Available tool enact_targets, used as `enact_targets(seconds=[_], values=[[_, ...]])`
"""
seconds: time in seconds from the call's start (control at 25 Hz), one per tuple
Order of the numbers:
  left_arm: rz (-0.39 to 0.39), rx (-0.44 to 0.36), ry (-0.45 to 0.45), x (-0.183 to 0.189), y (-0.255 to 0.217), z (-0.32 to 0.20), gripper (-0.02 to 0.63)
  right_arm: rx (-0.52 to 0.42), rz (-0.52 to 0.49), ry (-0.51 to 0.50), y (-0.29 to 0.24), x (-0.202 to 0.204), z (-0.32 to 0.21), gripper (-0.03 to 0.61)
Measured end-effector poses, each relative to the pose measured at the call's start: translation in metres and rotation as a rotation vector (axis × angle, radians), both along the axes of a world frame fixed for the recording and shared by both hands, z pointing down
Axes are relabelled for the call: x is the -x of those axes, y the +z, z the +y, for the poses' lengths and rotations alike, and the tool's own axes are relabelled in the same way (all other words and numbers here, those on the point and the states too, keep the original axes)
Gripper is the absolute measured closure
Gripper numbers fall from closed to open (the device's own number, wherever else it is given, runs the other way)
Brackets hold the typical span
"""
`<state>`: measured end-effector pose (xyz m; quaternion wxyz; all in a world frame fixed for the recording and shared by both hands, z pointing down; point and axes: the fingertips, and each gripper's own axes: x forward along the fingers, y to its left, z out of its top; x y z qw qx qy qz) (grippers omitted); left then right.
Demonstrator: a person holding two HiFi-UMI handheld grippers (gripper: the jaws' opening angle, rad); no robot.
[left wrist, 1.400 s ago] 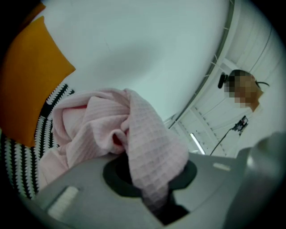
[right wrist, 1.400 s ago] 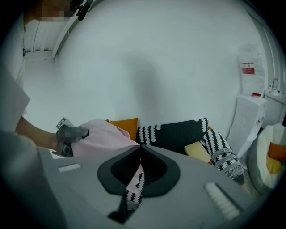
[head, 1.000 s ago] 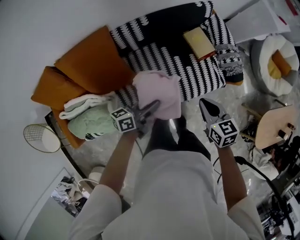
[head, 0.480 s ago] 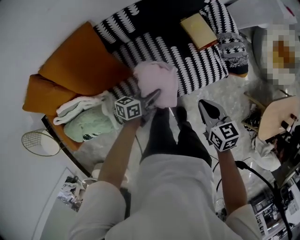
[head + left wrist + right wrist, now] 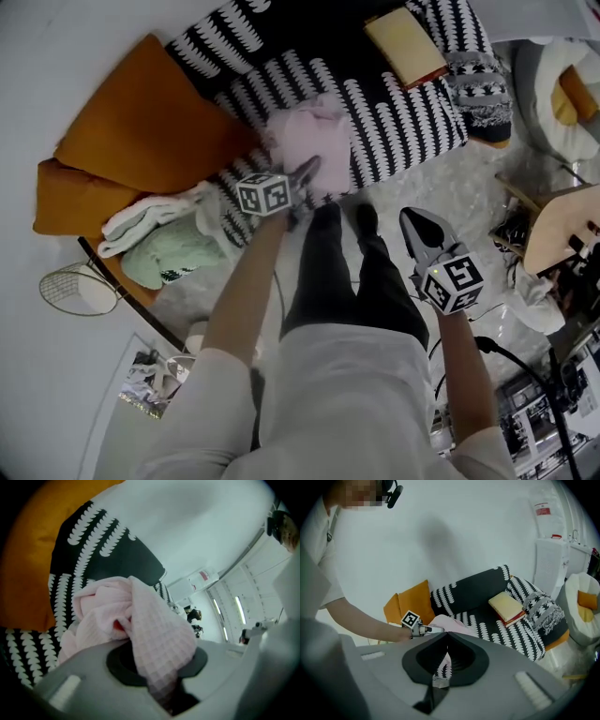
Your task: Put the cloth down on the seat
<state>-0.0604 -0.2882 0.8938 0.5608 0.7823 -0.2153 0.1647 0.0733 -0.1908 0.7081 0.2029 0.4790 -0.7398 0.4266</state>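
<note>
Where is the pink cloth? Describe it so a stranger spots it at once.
Start at the black sofa patterned with white leaf shapes. Over its seat's front edge, right of the orange cushions, a crumpled pale pink waffle-weave cloth is held by the left gripper, whose jaws have just been opening. It alone is pink: the white towel and mint green towel lie further left.

A yellow book (image 5: 405, 45) is lying beside a fringed black-and-white throw (image 5: 478, 80), while two orange cushions (image 5: 141, 122) are leaning at the left, with a white towel (image 5: 150, 217) and a pale green towel (image 5: 173, 255) resting just before them.
</note>
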Motion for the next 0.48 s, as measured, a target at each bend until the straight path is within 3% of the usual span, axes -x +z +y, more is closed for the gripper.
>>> enact_targets(seconds=[0.24,0.36,0.48], values=[[-0.015,0.052,-0.076,0.007,0.029,-0.011,0.472,0.018,-0.014,0.013,0.015,0.004,0.01,0.574],[-0.012,0.059,-0.073,0.007,0.037,-0.011,0.405,0.021,-0.021,0.017,0.019,0.004,0.011,0.574],[-0.013,0.06,-0.098,0.008,0.039,-0.014,0.382,0.017,-0.024,0.018,0.02,0.004,0.011,0.574]])
